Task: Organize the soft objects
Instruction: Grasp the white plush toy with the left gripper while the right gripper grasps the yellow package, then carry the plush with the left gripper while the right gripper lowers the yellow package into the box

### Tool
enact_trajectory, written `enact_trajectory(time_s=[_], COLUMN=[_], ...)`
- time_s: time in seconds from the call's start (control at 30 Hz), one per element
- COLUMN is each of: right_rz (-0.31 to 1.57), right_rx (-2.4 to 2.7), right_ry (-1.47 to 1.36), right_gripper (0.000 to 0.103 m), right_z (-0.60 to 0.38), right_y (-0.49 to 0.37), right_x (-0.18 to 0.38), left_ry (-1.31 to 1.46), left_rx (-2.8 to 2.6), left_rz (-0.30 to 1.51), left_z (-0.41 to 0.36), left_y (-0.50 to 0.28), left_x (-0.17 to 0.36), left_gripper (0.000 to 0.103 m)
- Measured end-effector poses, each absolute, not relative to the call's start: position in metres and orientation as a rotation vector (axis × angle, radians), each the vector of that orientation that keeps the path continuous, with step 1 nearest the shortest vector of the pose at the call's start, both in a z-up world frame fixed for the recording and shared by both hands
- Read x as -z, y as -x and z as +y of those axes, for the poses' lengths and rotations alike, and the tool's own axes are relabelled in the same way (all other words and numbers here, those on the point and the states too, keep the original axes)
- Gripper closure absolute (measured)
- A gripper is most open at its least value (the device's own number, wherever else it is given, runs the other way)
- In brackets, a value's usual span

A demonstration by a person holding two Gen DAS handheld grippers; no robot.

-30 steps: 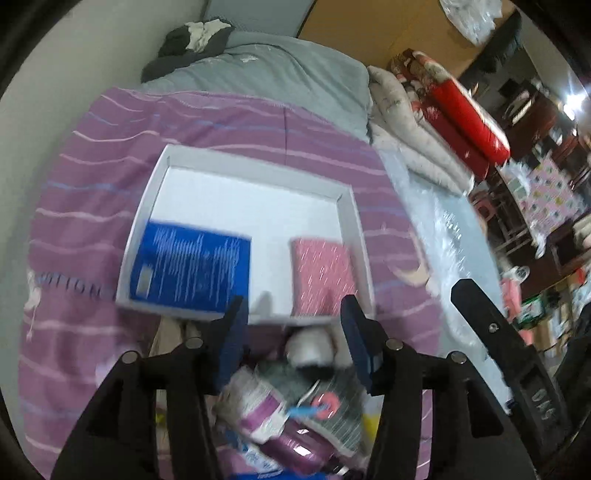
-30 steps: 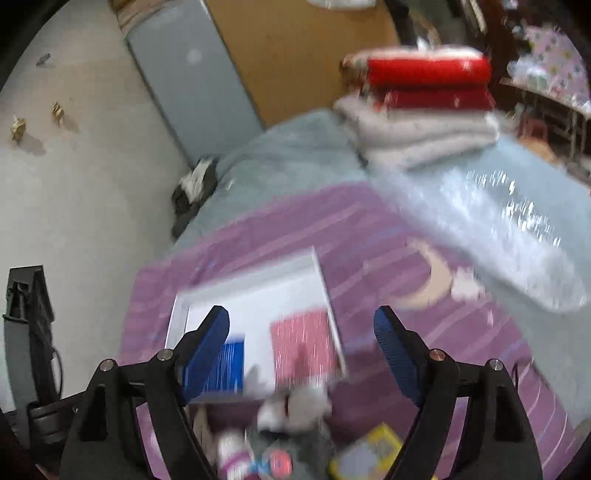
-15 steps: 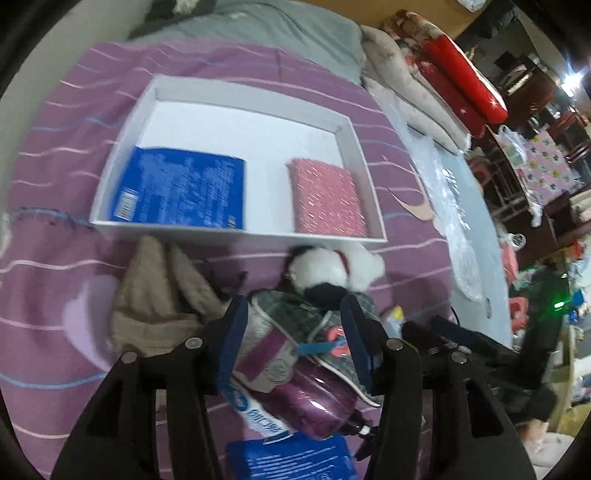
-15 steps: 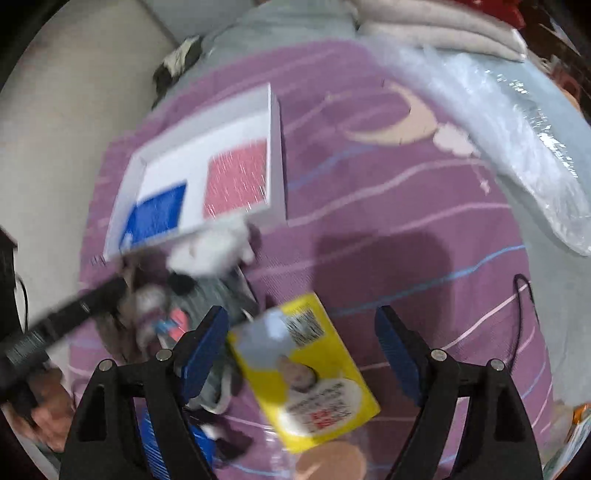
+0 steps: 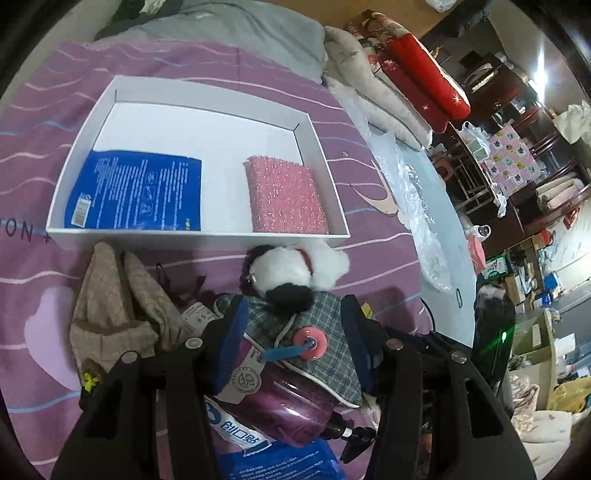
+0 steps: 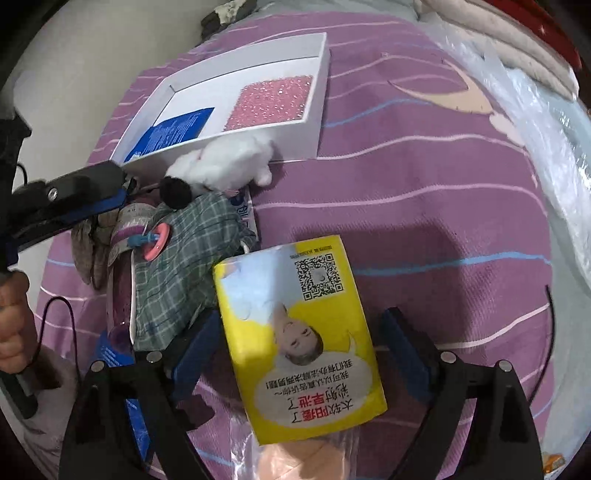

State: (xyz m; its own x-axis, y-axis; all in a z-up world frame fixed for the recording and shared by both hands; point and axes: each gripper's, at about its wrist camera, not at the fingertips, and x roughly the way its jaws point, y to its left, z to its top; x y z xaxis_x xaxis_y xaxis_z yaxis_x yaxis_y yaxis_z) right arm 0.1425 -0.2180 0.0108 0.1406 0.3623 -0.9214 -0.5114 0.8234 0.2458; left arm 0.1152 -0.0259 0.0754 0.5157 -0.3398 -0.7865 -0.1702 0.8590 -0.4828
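A white tray (image 5: 332, 192) on the purple bedspread holds a blue packet (image 5: 136, 192) and a pink sponge cloth (image 5: 286, 199). In front of it lies a pile: a white plush toy (image 5: 295, 269), a grey plaid cloth (image 5: 317, 332), a beige checked cloth (image 5: 118, 306) and a purple bottle (image 5: 291, 406). My left gripper (image 5: 293, 332) is open, its fingers straddling the plaid cloth. My right gripper (image 6: 295, 343) is open around a yellow packet (image 6: 299, 332) without touching it. The tray (image 6: 314, 122) and plush toy (image 6: 229, 166) also show in the right wrist view.
Folded blankets and red cushions (image 5: 406, 74) are stacked at the bed's far right. A clear plastic sheet (image 5: 417, 206) lies right of the tray. A grey quilt (image 5: 221, 33) lies behind it. Cluttered furniture stands beyond the bed (image 5: 517, 147).
Both grippers have come down and back toward the pile. The left now straddles the plaid cloth; the right now straddles the yellow packet, which was out of view earlier.
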Motion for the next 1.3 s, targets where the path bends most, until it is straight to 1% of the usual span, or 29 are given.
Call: enact_trajectory(time_s=[0.03, 0.07, 0.1, 0.13, 0.3, 0.57, 0.67, 0.9, 0.97, 1.0, 1.03, 1.2, 1.3], right_rz=[1.294, 1.298, 1.295, 1.292, 1.301, 1.249, 1.244, 1.242, 1.245, 1.247, 1.249, 1.263, 1.266], right_rx=[-0.635, -0.632, -0.628, -0.62, -0.633, -0.6, -0.585, -0.602, -0.604, -0.603, -0.602, -0.576, -0.567], right_ry=[0.113, 0.093, 0.082, 0.074, 0.0, -0.158, -0.215, -0.233, -0.232, -0.232, -0.231, -0.25, -0.259], right_gripper=[0.016, 0.019, 0.027, 0.03, 0.035, 0.036, 0.036, 0.036, 0.036, 0.036, 0.036, 0.036, 0.036], right_z=[-0.221, -0.224, -0.227, -0.23, -0.242, -0.265, -0.269, -0.254, -0.253, -0.253, -0.252, -0.253, -0.254], right_y=[-0.145, -0.147, -0.148, -0.15, -0.157, -0.169, -0.174, -0.175, -0.175, -0.175, -0.175, -0.176, -0.177], right_x=[-0.01, -0.012, -0.013, -0.015, -0.016, -0.034, -0.038, -0.041, -0.041, -0.04, -0.04, -0.039, -0.039], left_ry=[0.549, 0.546, 0.544, 0.538, 0.453, 0.408, 0.408, 0.455, 0.471, 0.469, 0.467, 0.473, 0.46], left_rx=[0.109, 0.111, 0.114, 0.117, 0.143, 0.142, 0.102, 0.074, 0.082, 0.077, 0.071, 0.074, 0.076], left_rz=[1.036, 1.031, 1.025, 1.017, 1.005, 1.019, 1.039, 1.045, 1.05, 1.057, 1.066, 1.054, 1.037], left_z=[-0.026, -0.027, -0.027, -0.029, -0.043, -0.054, -0.051, -0.041, -0.04, -0.04, -0.04, -0.04, -0.042], left_y=[-0.115, -0.115, -0.114, -0.114, -0.117, -0.132, -0.138, -0.149, -0.151, -0.151, -0.151, -0.145, -0.141], left_x=[-0.076, -0.077, -0.078, -0.079, -0.078, -0.066, -0.057, -0.042, -0.038, -0.037, -0.036, -0.038, -0.041], left_gripper=[0.049, 0.049, 0.049, 0.05, 0.049, 0.05, 0.055, 0.056, 0.062, 0.068, 0.07, 0.076, 0.077])
